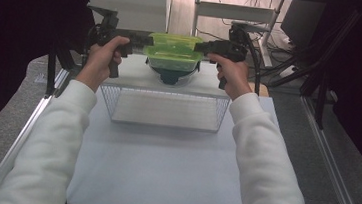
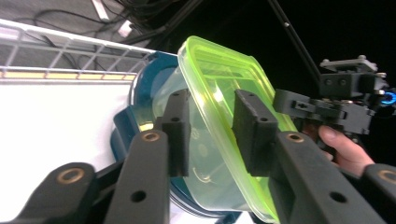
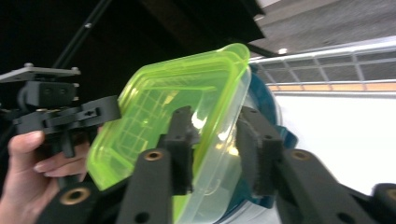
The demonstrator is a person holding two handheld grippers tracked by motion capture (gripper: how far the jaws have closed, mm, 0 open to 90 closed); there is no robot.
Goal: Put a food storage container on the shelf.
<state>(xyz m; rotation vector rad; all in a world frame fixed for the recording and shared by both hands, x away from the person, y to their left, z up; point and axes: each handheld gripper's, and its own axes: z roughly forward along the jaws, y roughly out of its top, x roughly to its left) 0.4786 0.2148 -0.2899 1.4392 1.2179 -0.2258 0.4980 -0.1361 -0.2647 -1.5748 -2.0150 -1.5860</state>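
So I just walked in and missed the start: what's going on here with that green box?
A person holds a gripper in each hand, one at each end of a clear container with a green lid. The left gripper and right gripper each have fingers either side of its rim, though whether they press on it is unclear. The container sits over a dark blue bowl at the far end of the table, behind a wire basket.
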